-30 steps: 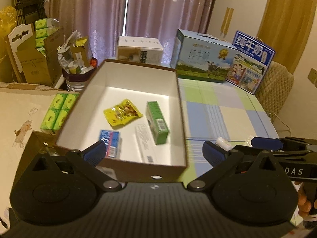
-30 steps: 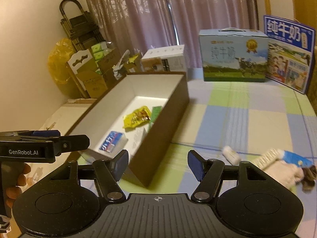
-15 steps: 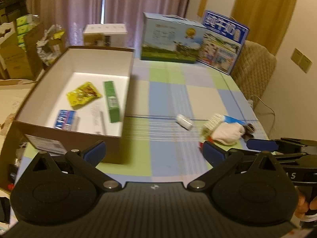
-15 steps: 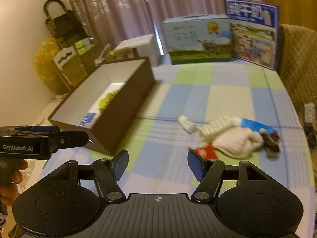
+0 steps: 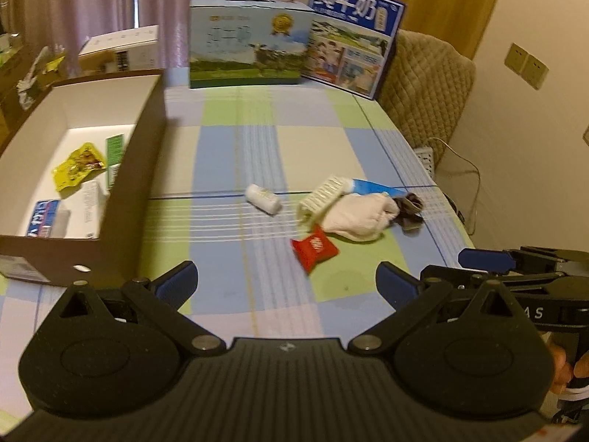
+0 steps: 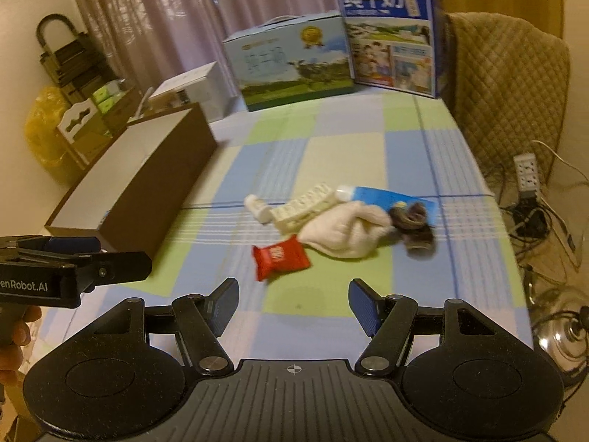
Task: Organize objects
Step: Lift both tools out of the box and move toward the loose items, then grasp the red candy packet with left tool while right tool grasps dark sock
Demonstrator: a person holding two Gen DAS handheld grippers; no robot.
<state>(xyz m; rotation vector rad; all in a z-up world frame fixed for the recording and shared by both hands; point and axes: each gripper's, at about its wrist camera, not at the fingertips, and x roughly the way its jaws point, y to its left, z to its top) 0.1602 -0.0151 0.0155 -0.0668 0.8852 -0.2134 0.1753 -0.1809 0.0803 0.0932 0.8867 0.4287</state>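
A brown box with a white inside stands at the table's left; it holds a yellow packet, a green box, a blue packet and a white box. Loose on the checked cloth lie a red packet, a small white roll, a ribbed white piece, a cream sock, a blue tube and a brown hair tie. My left gripper and right gripper are open and empty, short of the red packet.
Two milk cartons and a white box stand at the table's back. A quilted chair is at the right, with a power strip and cables on the floor. Cardboard clutter sits at the far left.
Both grippers have swung right, away from the brown box, toward the loose pile; the red packet now lies just ahead of both. Both stay open and empty.
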